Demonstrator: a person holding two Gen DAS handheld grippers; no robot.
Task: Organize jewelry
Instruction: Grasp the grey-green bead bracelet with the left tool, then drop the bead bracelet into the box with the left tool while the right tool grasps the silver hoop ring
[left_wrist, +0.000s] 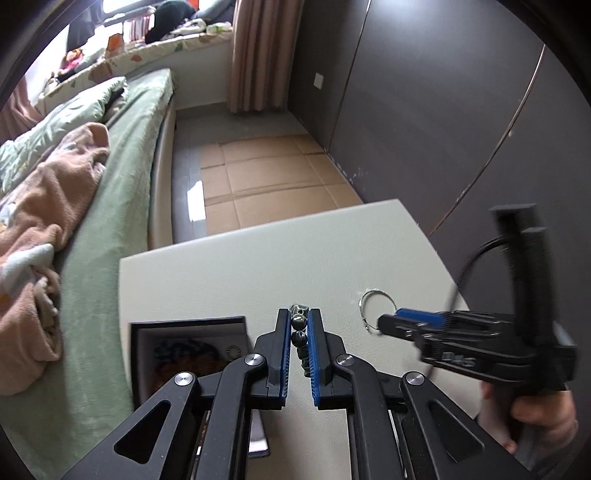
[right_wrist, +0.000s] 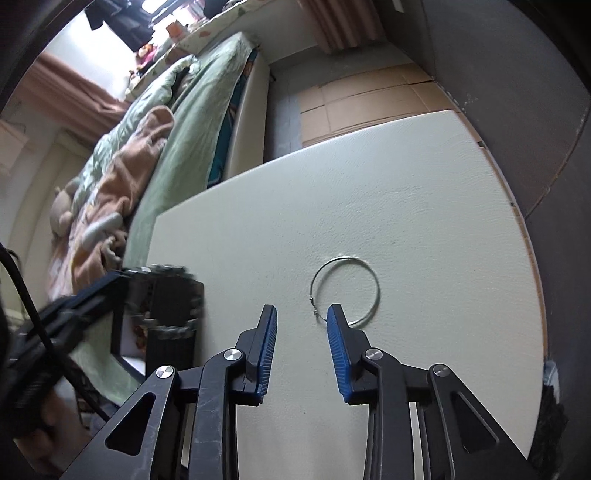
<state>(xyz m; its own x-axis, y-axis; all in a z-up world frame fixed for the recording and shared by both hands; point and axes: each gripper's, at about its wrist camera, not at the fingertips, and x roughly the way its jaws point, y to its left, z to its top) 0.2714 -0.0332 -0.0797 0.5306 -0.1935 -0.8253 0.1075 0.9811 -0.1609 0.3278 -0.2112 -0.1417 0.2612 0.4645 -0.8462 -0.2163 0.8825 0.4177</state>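
My left gripper (left_wrist: 299, 314) is shut on a dark beaded bracelet (left_wrist: 300, 334) and holds it above the white table, just right of the open black jewelry box (left_wrist: 192, 343). In the right wrist view the left gripper and bracelet (right_wrist: 166, 295) show blurred over the box (right_wrist: 125, 332). A thin silver hoop bangle (right_wrist: 345, 291) lies flat on the table; it also shows in the left wrist view (left_wrist: 376, 308). My right gripper (right_wrist: 301, 314) is open, its right finger (right_wrist: 338, 332) over the bangle's near edge. In the left wrist view the right gripper (left_wrist: 391, 321) touches the bangle.
The white table (right_wrist: 406, 184) ends at a dark wardrobe wall (left_wrist: 443, 110) on the right. A bed with green sheets and a pink blanket (left_wrist: 66, 184) lies to the left. Cardboard sheets (left_wrist: 266, 177) cover the floor beyond the table.
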